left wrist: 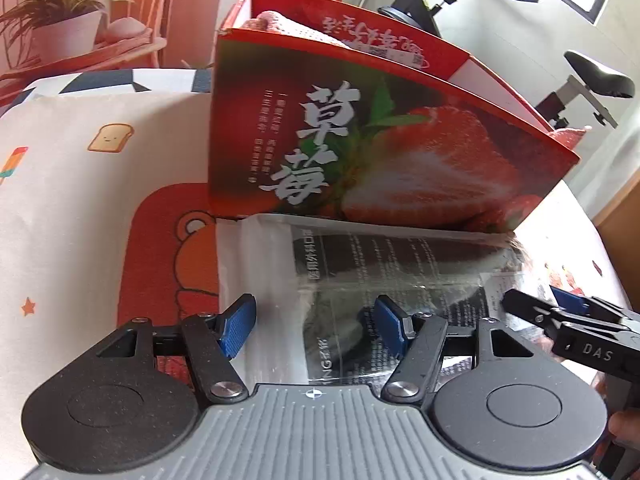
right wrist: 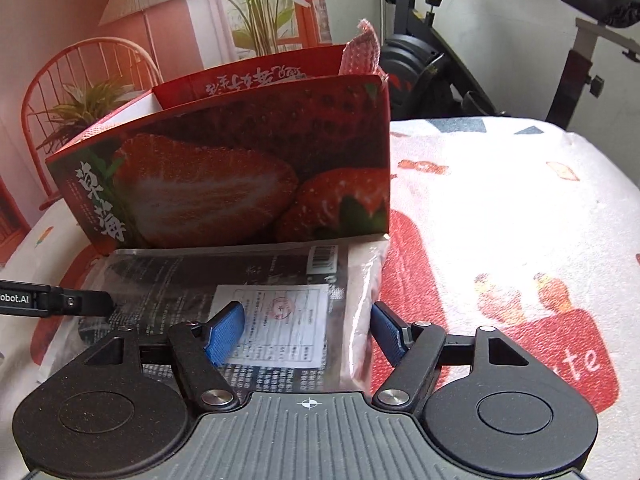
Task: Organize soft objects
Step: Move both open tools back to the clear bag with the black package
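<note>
A flat clear plastic packet (left wrist: 360,264) (right wrist: 280,272) with dark print and a white label lies on the cartoon-print cloth (left wrist: 72,208) (right wrist: 500,200), its far edge against the red strawberry box (left wrist: 360,140) (right wrist: 240,168). Pink foam wrap (left wrist: 288,24) (right wrist: 362,52) sticks out of the open box. My left gripper (left wrist: 314,308) hovers open over the packet's left half, blue pads apart and not pressing. My right gripper (right wrist: 306,314) stands open over the packet's right end, one pad over the label and one past the edge. Each gripper shows in the other's view: right gripper (left wrist: 540,304), left gripper (right wrist: 100,304).
An exercise bike (left wrist: 592,80) (right wrist: 432,64) stands behind the box. A potted plant (left wrist: 68,8) on a shelf and a red wire chair (right wrist: 80,80) are at the back left. The cloth spreads wide to the right of the box.
</note>
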